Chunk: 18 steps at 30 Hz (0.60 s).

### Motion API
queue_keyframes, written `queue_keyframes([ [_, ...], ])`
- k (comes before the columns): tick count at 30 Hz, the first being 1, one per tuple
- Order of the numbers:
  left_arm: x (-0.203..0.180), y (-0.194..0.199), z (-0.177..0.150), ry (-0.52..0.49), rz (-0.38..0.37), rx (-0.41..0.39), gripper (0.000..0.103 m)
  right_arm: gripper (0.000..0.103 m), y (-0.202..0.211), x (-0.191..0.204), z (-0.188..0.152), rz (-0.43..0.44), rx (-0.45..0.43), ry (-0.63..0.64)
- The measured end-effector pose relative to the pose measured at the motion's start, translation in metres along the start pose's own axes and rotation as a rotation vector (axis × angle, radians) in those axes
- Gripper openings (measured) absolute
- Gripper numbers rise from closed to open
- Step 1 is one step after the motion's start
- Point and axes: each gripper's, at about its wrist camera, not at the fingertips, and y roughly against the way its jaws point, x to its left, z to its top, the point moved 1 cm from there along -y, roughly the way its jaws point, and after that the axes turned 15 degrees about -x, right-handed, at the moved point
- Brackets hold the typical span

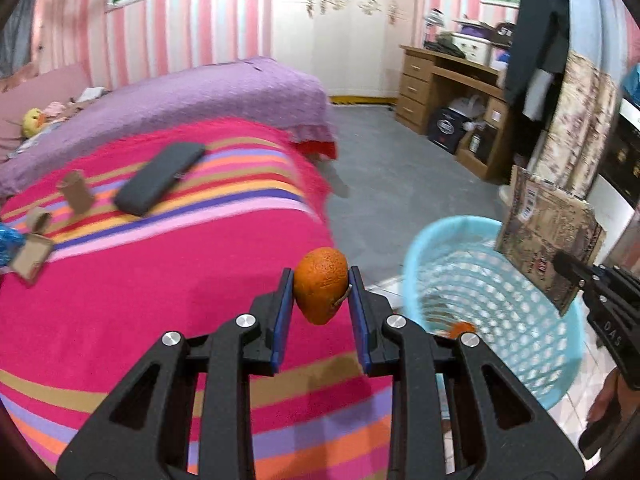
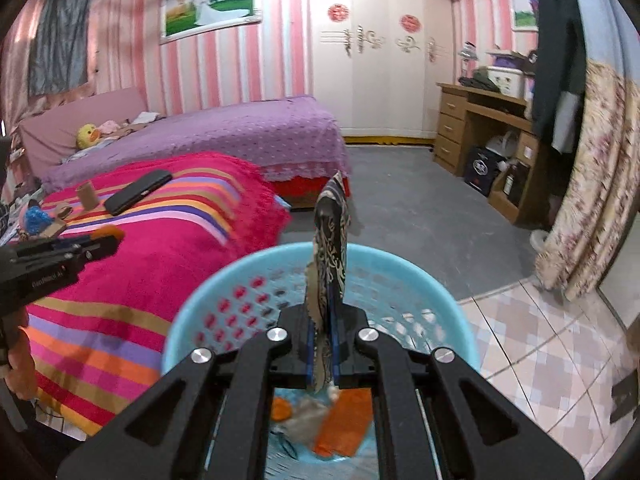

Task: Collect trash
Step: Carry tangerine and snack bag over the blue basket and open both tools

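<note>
My left gripper (image 1: 321, 292) clamps an orange peel (image 1: 321, 285) between its blue pads, held over the near edge of the striped blanket (image 1: 160, 280). My right gripper (image 2: 324, 320) pinches a torn piece of printed cardboard (image 2: 330, 240) upright above the blue basket (image 2: 192, 304), which stands on the floor right of the bed. Orange scraps (image 2: 344, 420) lie inside it. Far left on the blanket rest cardboard tubes (image 1: 76, 192) and a dark case (image 1: 160, 178).

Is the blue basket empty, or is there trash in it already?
Not empty. The right wrist view shows the blue basket already has orange scraps and crumpled bits at its bottom. It is far from full.
</note>
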Motion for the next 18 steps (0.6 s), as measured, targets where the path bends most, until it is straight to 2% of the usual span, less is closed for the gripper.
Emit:
queue_keyframes([
  [7, -0.057, -0.019, -0.011, -0.035, -0.069, 0.021, 0.026, 0.006, 0.009, -0.031, -0.005, -0.031, -0.026, -0.06],
  [11, -0.081, -0.029, -0.013, -0.067, -0.087, 0.032, 0.026, 0.006, 0.008, -0.031, -0.008, -0.037, -0.021, -0.057],
  [13, -0.088, -0.032, -0.011, -0.075, -0.092, 0.034, 0.029, 0.006, 0.006, -0.031, -0.009, -0.042, -0.017, -0.05],
  [14, -0.089, -0.034, -0.01, -0.075, -0.091, 0.039, 0.033, 0.006, 0.006, -0.032, -0.009, -0.041, -0.015, -0.052],
  [16, -0.085, -0.033, -0.008, -0.073, -0.079, 0.032, 0.055, 0.006, 0.005, -0.033, -0.011, -0.044, -0.012, -0.055],
  [18, -0.081, -0.031, -0.005, -0.071, -0.058, 0.018, 0.068, 0.006, 0.005, -0.034, -0.012, -0.045, -0.008, -0.055],
])
